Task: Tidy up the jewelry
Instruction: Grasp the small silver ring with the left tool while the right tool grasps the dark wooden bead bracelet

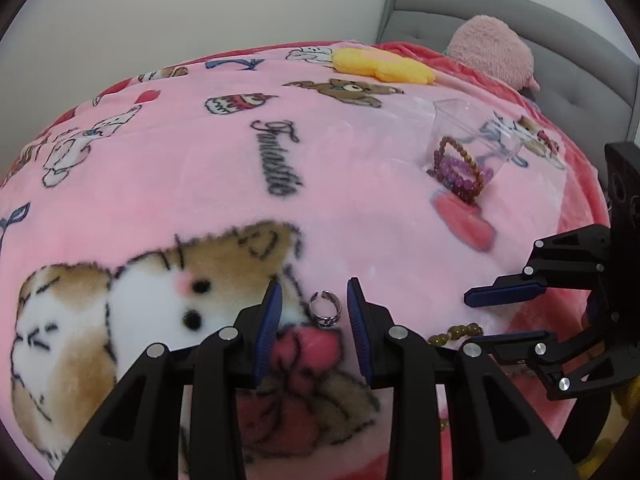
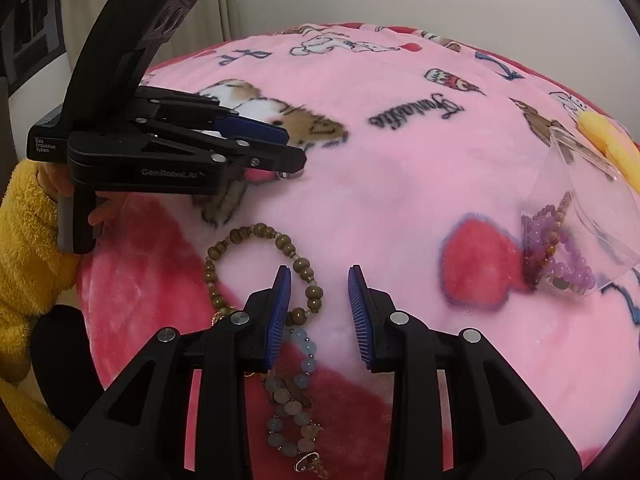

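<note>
A small silver ring (image 1: 326,307) lies on the pink blanket between the open fingers of my left gripper (image 1: 314,300). In the right wrist view the left gripper (image 2: 294,160) hovers low over the ring (image 2: 289,175). My right gripper (image 2: 319,286) is open and empty above the blanket, its left finger over a brown bead bracelet (image 2: 256,268); a grey-blue bead bracelet (image 2: 294,404) lies below it. A clear plastic cup (image 1: 472,140) lies on its side holding purple and brown bead bracelets (image 1: 460,172); it also shows in the right wrist view (image 2: 588,216).
The pink cartoon blanket (image 1: 240,160) covers a bed with a grey headboard (image 1: 560,40). A yellow plush (image 1: 384,65) and a pink plush (image 1: 492,46) lie at the far end. The right gripper (image 1: 484,316) shows at the right of the left wrist view.
</note>
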`<state>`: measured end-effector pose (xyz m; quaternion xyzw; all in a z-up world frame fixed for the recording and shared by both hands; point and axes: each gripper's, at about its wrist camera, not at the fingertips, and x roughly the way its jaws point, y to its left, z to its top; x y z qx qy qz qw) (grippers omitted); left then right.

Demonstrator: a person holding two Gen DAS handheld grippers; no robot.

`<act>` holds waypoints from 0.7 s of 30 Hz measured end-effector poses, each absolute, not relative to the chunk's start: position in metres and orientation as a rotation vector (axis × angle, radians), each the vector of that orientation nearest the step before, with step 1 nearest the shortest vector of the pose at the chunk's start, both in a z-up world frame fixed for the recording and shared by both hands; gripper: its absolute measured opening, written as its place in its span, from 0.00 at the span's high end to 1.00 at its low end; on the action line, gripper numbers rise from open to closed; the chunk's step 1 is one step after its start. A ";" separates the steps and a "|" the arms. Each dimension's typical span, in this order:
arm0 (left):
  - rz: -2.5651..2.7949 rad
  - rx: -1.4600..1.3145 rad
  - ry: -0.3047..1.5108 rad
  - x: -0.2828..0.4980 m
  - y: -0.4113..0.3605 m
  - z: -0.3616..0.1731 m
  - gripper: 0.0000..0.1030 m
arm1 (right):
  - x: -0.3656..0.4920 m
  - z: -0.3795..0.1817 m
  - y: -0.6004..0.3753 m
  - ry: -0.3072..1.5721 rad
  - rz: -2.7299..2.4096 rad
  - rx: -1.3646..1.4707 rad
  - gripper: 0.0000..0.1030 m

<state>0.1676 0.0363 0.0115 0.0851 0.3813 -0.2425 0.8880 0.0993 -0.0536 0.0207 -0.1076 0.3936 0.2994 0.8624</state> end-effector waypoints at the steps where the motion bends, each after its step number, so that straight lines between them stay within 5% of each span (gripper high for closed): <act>1: -0.514 0.174 0.798 0.168 0.035 0.010 0.68 | 0.100 0.020 -0.053 0.825 0.628 -0.226 0.73; 10: -0.508 0.198 0.790 0.165 0.030 0.002 0.68 | 0.096 0.015 -0.045 0.799 0.622 -0.295 0.88; 17: -0.496 0.205 0.775 0.162 0.029 0.000 0.68 | 0.089 0.011 -0.036 0.764 0.599 -0.368 0.90; 21: -0.469 0.205 0.767 0.160 0.031 0.000 0.81 | 0.090 0.012 -0.037 0.764 0.598 -0.347 0.91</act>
